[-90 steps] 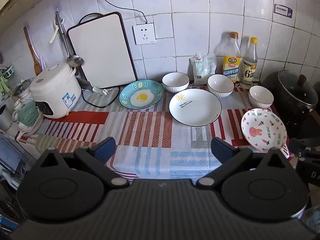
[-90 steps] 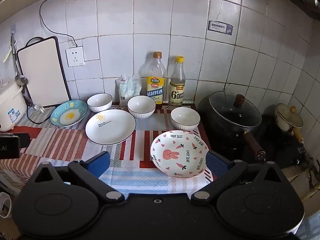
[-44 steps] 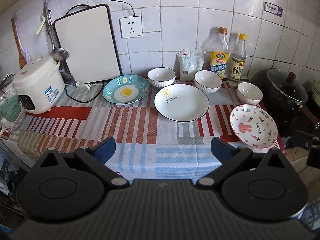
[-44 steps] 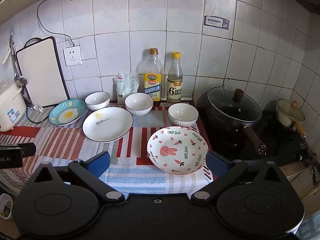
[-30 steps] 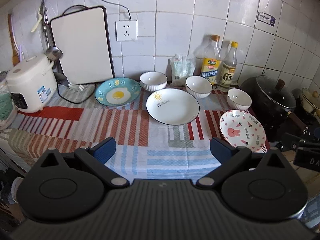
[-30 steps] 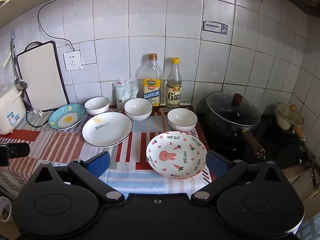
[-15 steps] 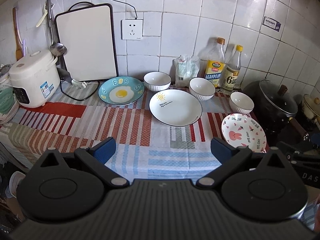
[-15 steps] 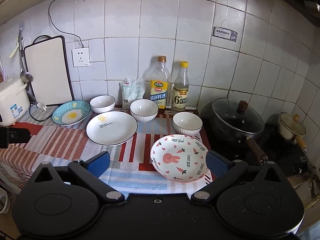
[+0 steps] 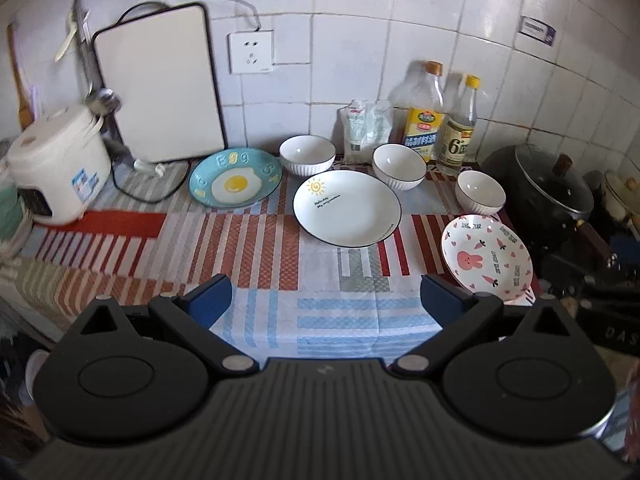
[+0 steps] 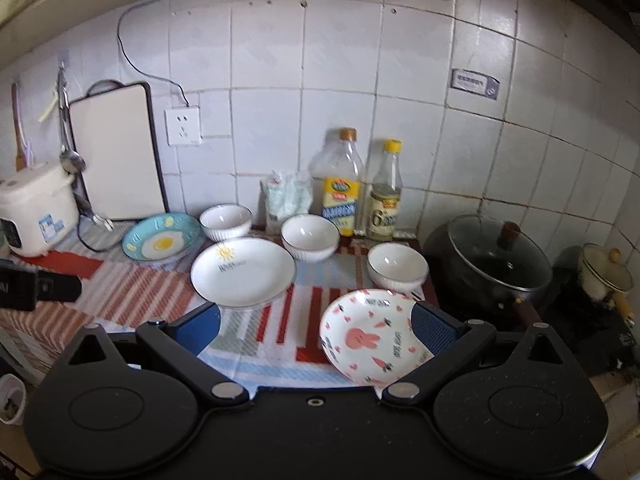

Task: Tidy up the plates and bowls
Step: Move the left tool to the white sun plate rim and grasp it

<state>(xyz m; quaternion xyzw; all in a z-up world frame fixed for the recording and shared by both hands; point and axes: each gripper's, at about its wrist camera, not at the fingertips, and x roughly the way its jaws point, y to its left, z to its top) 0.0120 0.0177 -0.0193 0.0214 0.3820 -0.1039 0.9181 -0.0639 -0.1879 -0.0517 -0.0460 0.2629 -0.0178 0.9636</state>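
While both grippers hang clear with jaws apart, nothing is stacked. Judged next: right gripper (image 10: pixel 316 330) takes the rabbit plate (image 10: pixel 370 336) at the bench's right edge.

left tongs (image 9: pixel 326 298): spread, empty | white plate (image 9: pixel 347 208) between egg plate (image 9: pixel 235 183), bunny plate (image 9: pixel 486 259)
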